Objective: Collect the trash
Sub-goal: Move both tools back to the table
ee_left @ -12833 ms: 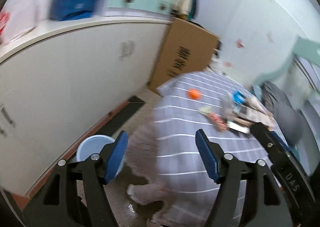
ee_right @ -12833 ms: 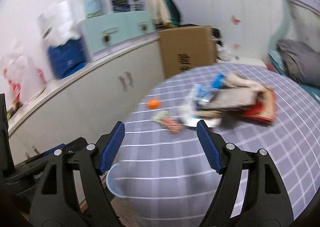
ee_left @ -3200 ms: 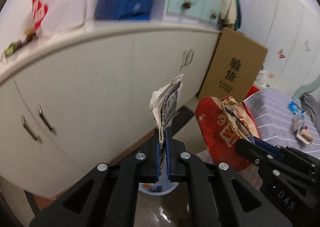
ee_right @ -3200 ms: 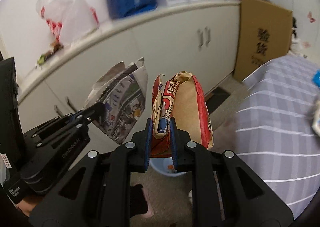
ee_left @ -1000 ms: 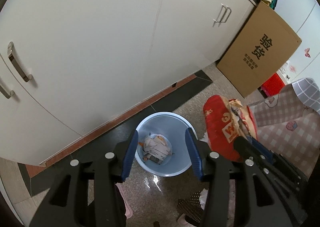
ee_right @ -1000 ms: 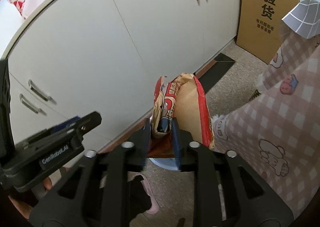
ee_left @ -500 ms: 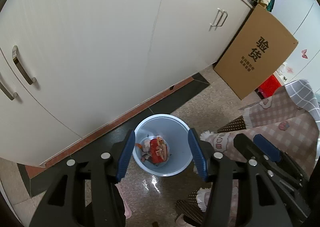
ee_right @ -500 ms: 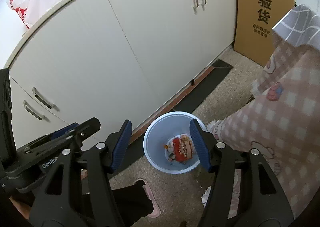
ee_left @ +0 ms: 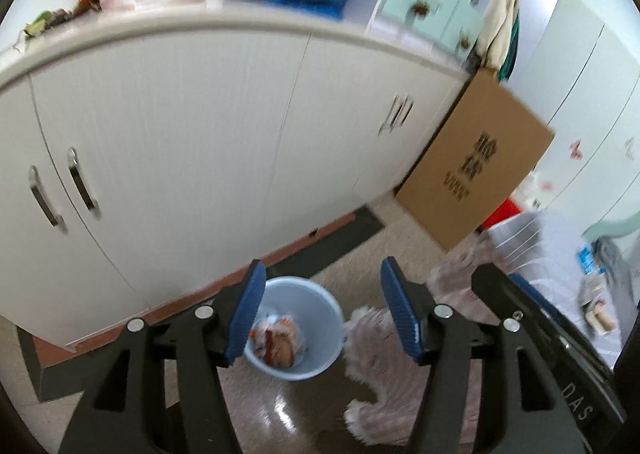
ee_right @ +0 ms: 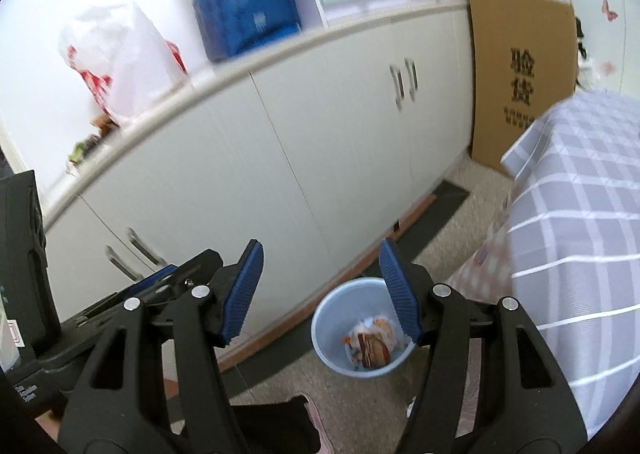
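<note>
Left gripper point(ee_left: 322, 312): jaws spread wide, nothing held, raised above floor. Right gripper point(ee_right: 320, 290): jaws spread wide, nothing held. Bin point(ee_left: 320, 368), pale blue, stands on floor beside white cabinet point(ee_left: 200, 134), near hanging tablecloth point(ee_right: 580, 214). Trash point(ee_right: 372, 344), crumpled red-and-white wrappers, lies inside bin. Cardboard box point(ee_left: 476, 170) leans at cabinet end.

Both paper pieces now lie inside the blue bin point(ee_left: 316, 364), no longer held. The left gripper point(ee_left: 322, 312) and right gripper point(ee_right: 320, 290) have opened their jaws and lifted away, the bin at 6 o'clock.
</note>
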Tool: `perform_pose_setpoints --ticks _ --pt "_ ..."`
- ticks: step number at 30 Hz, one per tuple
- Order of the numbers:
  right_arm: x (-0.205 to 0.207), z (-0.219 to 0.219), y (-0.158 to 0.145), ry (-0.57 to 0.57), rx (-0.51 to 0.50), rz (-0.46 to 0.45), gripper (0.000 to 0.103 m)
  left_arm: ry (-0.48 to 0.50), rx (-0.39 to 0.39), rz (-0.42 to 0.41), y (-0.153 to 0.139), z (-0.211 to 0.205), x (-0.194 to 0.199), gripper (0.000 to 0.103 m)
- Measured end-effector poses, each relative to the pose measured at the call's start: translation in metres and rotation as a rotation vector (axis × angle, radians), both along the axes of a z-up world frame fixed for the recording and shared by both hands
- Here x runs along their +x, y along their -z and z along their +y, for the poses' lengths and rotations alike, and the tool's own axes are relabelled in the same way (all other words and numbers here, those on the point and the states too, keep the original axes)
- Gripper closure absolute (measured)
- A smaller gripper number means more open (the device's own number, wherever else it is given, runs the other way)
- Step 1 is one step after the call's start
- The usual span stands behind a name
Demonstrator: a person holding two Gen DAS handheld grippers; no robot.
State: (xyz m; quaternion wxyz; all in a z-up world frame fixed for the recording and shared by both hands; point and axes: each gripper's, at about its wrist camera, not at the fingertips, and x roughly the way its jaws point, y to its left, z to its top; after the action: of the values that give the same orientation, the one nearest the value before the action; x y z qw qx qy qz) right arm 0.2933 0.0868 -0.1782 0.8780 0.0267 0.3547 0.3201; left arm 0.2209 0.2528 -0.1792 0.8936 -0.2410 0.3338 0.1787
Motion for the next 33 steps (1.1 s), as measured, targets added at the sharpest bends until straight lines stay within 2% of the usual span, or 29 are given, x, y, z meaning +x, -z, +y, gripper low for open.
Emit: perform_pose_setpoints --ticks 6,13,17,22,27,31,33 --pt "-0.018 -0.036 -0.051 0.027 0.037 -0.088 0.042 0.029 0.068 -0.109 -0.047 -0.036 -0.009 0.042" --pt "-0.021 -0.115 -0.079 0.144 0.011 -0.150 0.042 0.174 0.149 -0.103 -0.069 -0.110 0.011 0.041" --pt "-0.005 -0.168 -0.075 0.246 -0.065 -0.143 0.042 0.261 0.167 -0.110 -0.070 -0.156 0.025 0.041" --pt "0.013 -0.223 -0.060 0.323 -0.129 -0.108 0.042 0.382 0.193 -0.075 -0.064 -0.212 0.049 0.041" --pt "0.019 -0.285 -0.046 0.428 -0.106 -0.059 0.042 0.558 0.272 -0.068 -0.065 -0.272 0.070 0.041" --pt "0.023 -0.318 -0.040 0.497 -0.058 -0.038 0.042 0.674 0.236 -0.067 -0.061 -0.308 0.085 0.041" --pt "0.023 -0.334 -0.037 0.535 -0.021 -0.031 0.042 0.713 0.247 -0.057 -0.059 -0.322 0.088 0.041"
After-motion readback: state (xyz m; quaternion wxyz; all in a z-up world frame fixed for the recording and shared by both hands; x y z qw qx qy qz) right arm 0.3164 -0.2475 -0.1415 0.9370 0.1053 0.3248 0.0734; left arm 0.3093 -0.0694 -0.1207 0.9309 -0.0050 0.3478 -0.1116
